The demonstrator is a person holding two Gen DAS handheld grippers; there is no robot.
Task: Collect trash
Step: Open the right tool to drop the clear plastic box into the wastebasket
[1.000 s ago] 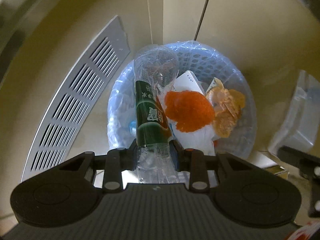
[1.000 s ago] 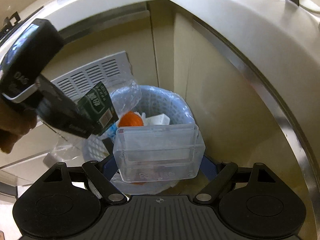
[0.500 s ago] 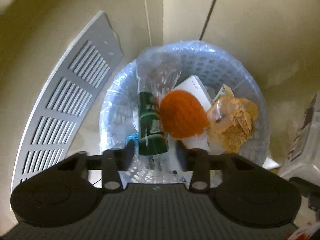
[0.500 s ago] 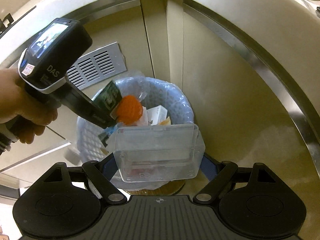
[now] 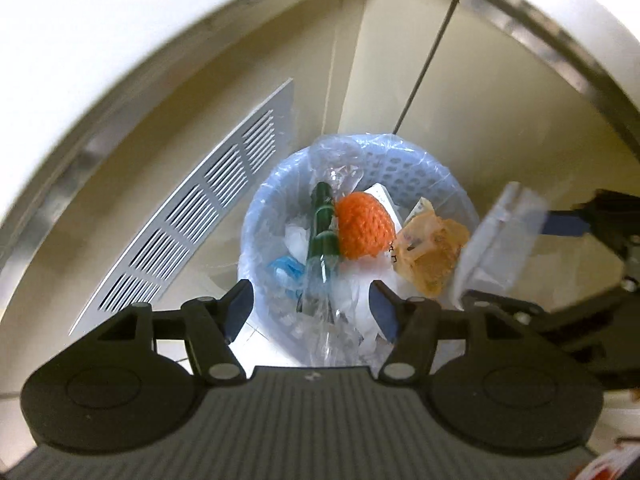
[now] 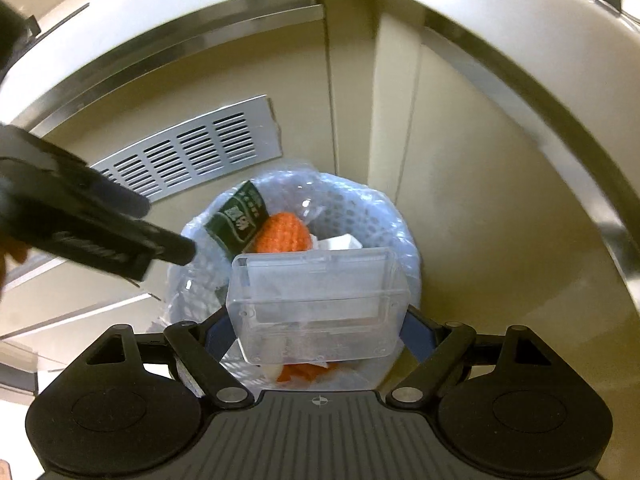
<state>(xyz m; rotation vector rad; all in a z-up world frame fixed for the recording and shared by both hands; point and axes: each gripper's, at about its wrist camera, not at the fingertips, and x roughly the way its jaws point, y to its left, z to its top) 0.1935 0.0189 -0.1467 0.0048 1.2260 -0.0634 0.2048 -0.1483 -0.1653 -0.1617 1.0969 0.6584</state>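
Clear plastic box (image 6: pixel 320 304) sits held in the right gripper (image 6: pixel 320 330) above the bin (image 6: pixel 400 216), ready to drop, while the left gripper (image 5: pixel 311 308), its jaws just opened, hangs empty over the bottle (image 5: pixel 320 236).

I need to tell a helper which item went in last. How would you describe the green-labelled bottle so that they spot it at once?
Find the pale blue perforated trash basket, lined with a clear bag, on the floor in the cabinet corner beside the grey vent grille. Inside, the crushed clear plastic bottle lies left of the orange knitted ball. Its dark green label with white characters sets it apart.
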